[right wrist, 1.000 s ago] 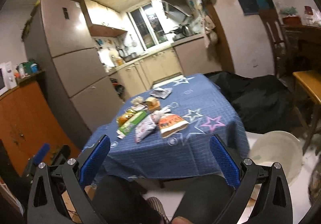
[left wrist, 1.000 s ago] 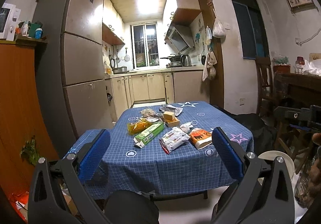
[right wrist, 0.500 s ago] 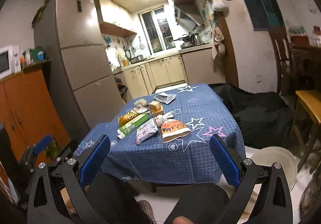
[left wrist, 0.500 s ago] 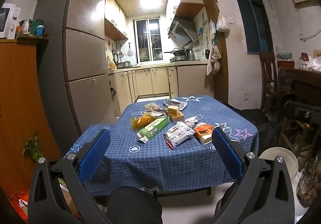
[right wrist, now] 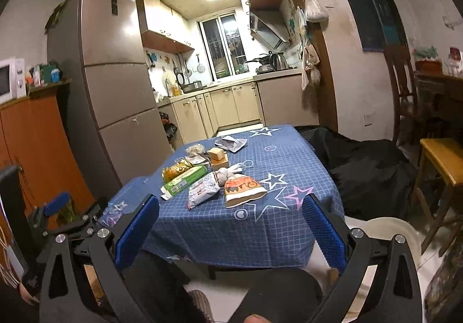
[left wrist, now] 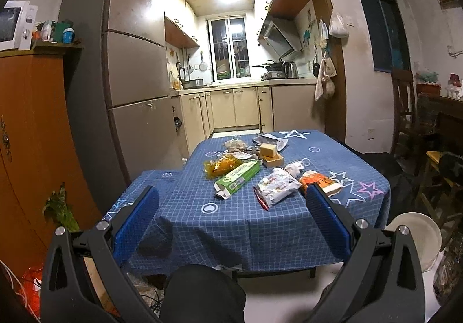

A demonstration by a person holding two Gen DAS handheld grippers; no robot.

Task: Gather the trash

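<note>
Trash lies on a table with a blue checked cloth: a green carton, a yellow bag, a white snack bag, an orange-and-white bag, a crumpled white wrapper, small brown boxes and grey wrappers. My left gripper is open and empty, short of the table's near edge. My right gripper is open and empty too. A white bin stands on the floor right of the table.
A tall fridge and an orange cabinet stand to the left. A black heap, a wooden stool and a chair are to the right. The kitchen counter is behind. My left gripper shows at the right wrist view's left edge.
Both grippers have tilted and shifted, so the table sits lower and more central in view. Both stay open. Nothing on the table has moved.
</note>
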